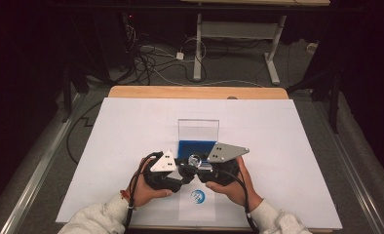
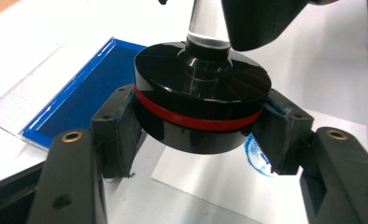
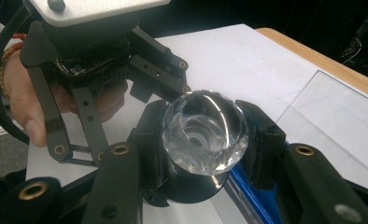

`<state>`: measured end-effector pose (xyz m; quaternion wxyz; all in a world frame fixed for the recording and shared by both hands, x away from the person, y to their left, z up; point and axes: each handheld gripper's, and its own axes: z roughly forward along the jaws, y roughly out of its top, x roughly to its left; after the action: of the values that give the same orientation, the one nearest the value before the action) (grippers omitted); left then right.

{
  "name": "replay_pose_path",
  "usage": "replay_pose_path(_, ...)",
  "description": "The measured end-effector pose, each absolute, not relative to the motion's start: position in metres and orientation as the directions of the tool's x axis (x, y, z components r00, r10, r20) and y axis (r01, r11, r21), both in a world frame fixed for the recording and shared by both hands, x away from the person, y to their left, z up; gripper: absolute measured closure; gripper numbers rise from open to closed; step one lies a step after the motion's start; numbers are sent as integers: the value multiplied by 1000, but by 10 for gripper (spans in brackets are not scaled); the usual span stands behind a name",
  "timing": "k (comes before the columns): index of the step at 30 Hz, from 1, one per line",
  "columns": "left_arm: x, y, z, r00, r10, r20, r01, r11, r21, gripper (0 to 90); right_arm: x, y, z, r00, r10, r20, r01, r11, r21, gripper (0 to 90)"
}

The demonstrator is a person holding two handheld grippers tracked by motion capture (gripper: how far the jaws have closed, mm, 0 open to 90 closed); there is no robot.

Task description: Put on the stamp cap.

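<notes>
High view: both hands meet at the near centre of the white sheet [image 1: 131,126]. Left gripper [image 1: 182,171] and right gripper [image 1: 204,168] face each other around a stamp [image 1: 195,159], just near of the blue ink pad [image 1: 196,146] in its clear case. A blue round print [image 1: 197,196] lies on the paper below them.

Left gripper view: jaws clenched on the stamp's black round base [image 2: 203,100] with its red band, lifted over the paper; ink pad at left.

Right gripper view: jaws clamped on the stamp's clear faceted knob [image 3: 204,131]; left gripper's frame beyond it.
</notes>
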<state>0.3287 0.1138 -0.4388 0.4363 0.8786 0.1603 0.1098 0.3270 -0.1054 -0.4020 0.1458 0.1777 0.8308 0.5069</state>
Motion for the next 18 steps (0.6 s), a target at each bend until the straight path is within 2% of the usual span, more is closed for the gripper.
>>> replay_pose_path(6, 329, 114, -438, 925, 377, 49, 188, -565, 803, 363, 327, -106, -402, -894, 442, -69, 142, 426, 894, 568)
replay_pose_path(8, 327, 114, -435, 917, 386, 96, 159, -577, 801, 363, 328, -107, -401, -892, 448, -67, 144, 421, 895, 568)
replay_pose_path(18, 326, 114, -437, 903, 398, 162, 126, -606, 786, 362, 334, -111, -405, -882, 471, -5, 203, 391, 898, 569)
